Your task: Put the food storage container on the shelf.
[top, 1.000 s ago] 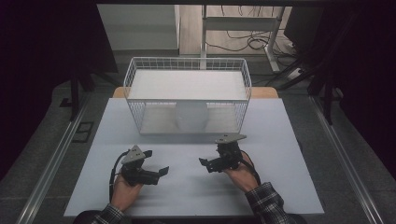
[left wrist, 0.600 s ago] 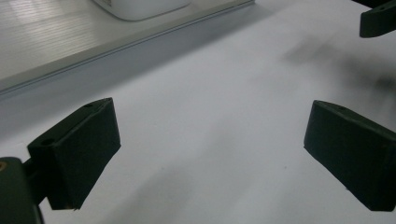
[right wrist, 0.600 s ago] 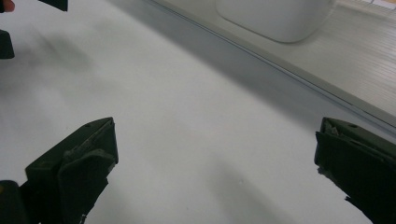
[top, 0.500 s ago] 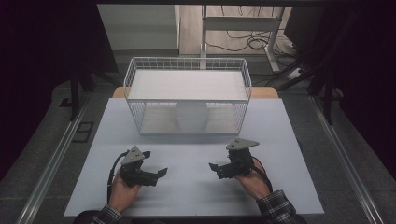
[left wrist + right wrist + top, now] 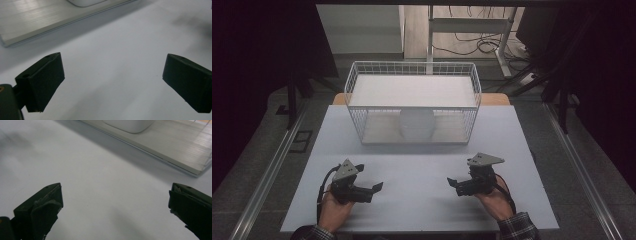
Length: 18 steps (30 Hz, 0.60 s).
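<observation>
High view says our right claw [image 5: 454, 183] just slid outward from center while the left claw [image 5: 377, 187] stays put, both released and empty, so we're probably just getting set near the wire basket [image 5: 412, 107].

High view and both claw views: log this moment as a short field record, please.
surface: white table
container: white wire basket at table's far side
contents: white round object inside the basket
left claw: open, holding nothing
right claw: open, holding nothing
claw facing: tips toward each other, near front edge
</observation>
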Tool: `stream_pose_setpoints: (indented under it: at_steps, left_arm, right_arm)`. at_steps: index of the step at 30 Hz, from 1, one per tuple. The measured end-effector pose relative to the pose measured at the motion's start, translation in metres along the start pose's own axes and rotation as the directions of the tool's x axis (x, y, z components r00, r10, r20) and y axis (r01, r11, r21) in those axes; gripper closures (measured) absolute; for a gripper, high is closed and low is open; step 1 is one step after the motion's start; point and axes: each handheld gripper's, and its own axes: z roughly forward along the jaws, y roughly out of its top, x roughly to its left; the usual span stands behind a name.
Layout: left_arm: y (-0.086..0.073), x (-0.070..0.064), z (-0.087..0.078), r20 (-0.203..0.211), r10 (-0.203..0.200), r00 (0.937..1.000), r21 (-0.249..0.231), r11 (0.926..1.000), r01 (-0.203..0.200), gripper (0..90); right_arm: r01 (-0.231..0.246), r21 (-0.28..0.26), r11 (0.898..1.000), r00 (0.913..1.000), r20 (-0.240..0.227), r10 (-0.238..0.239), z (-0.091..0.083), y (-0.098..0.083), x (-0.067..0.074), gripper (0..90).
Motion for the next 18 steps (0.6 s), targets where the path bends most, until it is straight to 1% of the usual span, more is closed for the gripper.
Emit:
stream_pose_setpoints:
  at_steps: [4, 6, 8, 12, 14, 18]
  left_arm:
    - [-0.005, 0.003, -0.009, -0.020, -0.010, 0.9997, -0.001, 0.9999, 0.010, 3.2]
    - [-0.007, 0.004, -0.011, -0.024, -0.016, 0.9996, -0.002, 0.9999, 0.016, 3.2]
    - [-0.010, 0.004, -0.013, -0.028, -0.019, 0.9994, 0.001, 0.9998, 0.019, 3.2]
    - [-0.014, 0.003, -0.016, -0.033, -0.021, 0.9992, 0.008, 0.9997, 0.021, 3.0]
    - [-0.016, 0.003, -0.016, -0.036, -0.019, 0.9992, 0.015, 0.9997, 0.020, 2.7]
    - [-0.020, 0.004, -0.017, -0.042, -0.024, 0.9988, 0.028, 0.9993, 0.025, 2.6]
  right_arm:
    - [-0.009, -0.003, 1.000, 0.9998, 0.018, 0.009, -0.008, -0.006, -0.002, 0.0]
    - [-0.015, -0.004, 1.000, 0.9993, 0.033, 0.015, -0.012, -0.010, -0.004, 0.0]
    - [-0.022, 0.000, 1.000, 0.9990, 0.038, 0.022, -0.015, -0.013, -0.005, 0.0]
    - [-0.031, 0.014, 0.999, 0.9979, 0.058, 0.031, -0.019, -0.022, -0.008, 0.0]
    - [-0.046, 0.019, 0.999, 0.9968, 0.066, 0.045, -0.023, -0.029, -0.010, 0.0]
    - [-0.058, 0.023, 0.998, 0.9950, 0.083, 0.055, -0.027, -0.035, -0.010, 0.0]
